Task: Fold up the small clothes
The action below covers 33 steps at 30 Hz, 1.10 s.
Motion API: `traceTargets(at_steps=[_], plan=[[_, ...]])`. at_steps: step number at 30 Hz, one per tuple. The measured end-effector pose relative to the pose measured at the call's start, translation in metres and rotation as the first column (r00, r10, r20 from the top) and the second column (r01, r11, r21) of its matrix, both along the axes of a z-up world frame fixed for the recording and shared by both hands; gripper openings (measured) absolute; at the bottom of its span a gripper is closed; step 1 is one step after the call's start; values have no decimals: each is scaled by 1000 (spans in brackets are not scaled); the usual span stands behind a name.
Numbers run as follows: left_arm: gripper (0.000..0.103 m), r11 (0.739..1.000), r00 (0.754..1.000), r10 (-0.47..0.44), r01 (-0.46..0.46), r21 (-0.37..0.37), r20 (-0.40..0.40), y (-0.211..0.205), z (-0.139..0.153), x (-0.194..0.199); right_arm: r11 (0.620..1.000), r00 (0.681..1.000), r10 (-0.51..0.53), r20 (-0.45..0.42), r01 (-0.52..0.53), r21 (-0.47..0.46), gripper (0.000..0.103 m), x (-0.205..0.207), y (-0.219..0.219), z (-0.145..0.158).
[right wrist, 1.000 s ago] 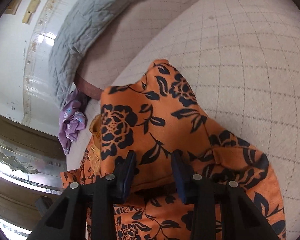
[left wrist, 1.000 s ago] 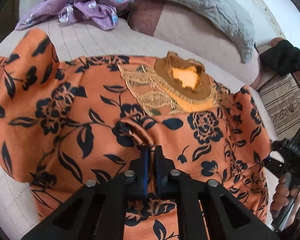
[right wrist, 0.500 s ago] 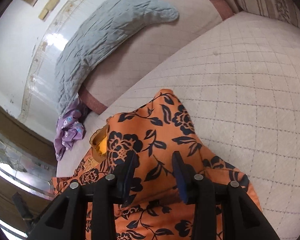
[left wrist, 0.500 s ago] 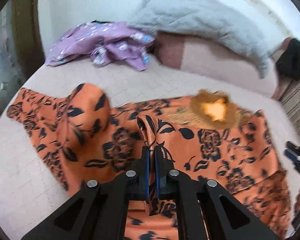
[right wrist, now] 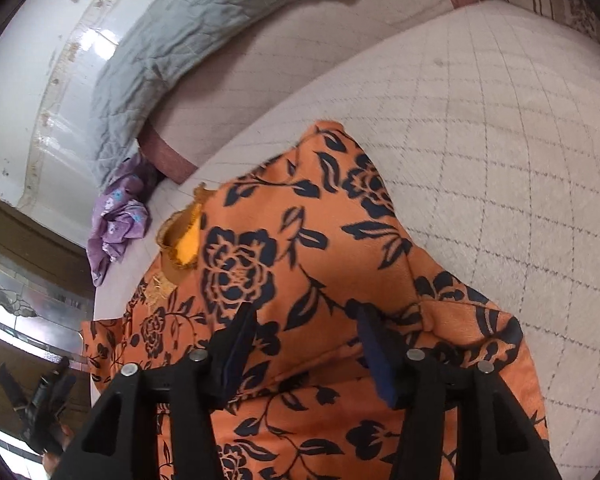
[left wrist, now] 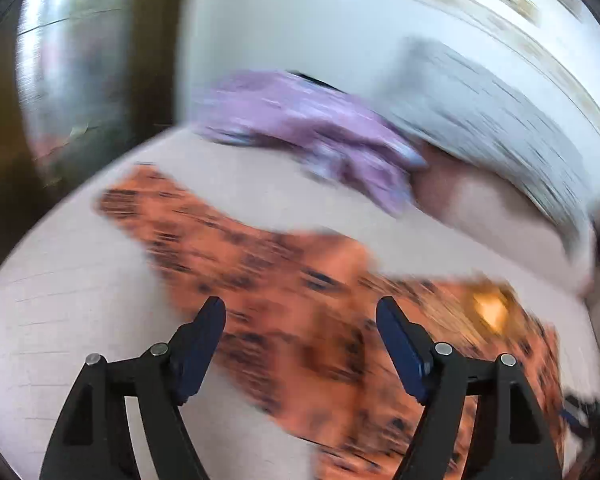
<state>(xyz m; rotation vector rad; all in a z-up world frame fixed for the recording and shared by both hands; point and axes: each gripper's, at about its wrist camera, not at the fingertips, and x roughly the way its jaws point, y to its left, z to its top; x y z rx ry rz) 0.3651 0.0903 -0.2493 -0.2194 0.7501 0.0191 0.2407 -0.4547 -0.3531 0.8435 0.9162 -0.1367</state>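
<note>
An orange garment with a black flower print lies spread on the pale quilted bed; its brown collar points toward the headboard. In the blurred left wrist view the garment stretches from a sleeve at the upper left to the collar at the right. My left gripper is open and empty above the garment. My right gripper is open, its fingers standing over a folded sleeve of the garment, holding nothing. The left gripper also shows at the lower left of the right wrist view.
A crumpled purple garment lies at the head of the bed; it also shows in the right wrist view. A grey quilted blanket lies over the pink bolster. A dark wooden frame stands at the left. Bare quilted mattress lies right of the garment.
My left gripper has let go of the pinched fold, opened wide and swung up and left, blurring its view. My right gripper has stayed open and drifted slightly over the sleeve.
</note>
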Motion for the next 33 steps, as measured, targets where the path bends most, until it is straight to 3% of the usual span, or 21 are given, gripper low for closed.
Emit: traceTargets(at_steps=[2,5,8,15,16,20,22,23,26,29,33], plan=[[79,991,991,126,-128,-48,-38,43,-9,9,1000,1000,8,11,-8,-8,57,-2,4,3],[79,956,968,218,-237,-175,-122,85,-31,17,1000,1000,10,20,-10,3,57,-4,10,4],[79,909,950,241,-292,-296,-197,110,-56,30,1000,999,26,25,-26,7,57,-1,19,5],[76,856,949,196,-288,-429,-246,122,-88,63,998,998,61,26,-60,-30,57,4,36,5],[72,856,950,190,-283,-433,-246,122,-92,67,998,998,62,24,-61,-29,57,4,36,4],[34,884,962,168,-243,-399,-215,116,-95,85,998,998,61,22,-61,-31,57,5,35,3],[25,899,965,160,-229,-374,-206,111,-98,94,998,998,62,21,-61,-30,57,5,36,2],[12,912,967,162,-223,-345,-197,108,-98,98,998,998,62,19,-61,-29,57,5,36,2],[9,935,969,164,-212,-282,-185,100,-91,102,998,998,60,19,-59,-33,57,6,36,2],[8,962,983,146,-168,-217,-115,81,-63,97,998,998,49,33,-47,-37,57,6,33,5],[8,996,1000,5,-3,-89,26,20,-4,79,1000,998,9,69,-7,-24,57,0,22,16]])
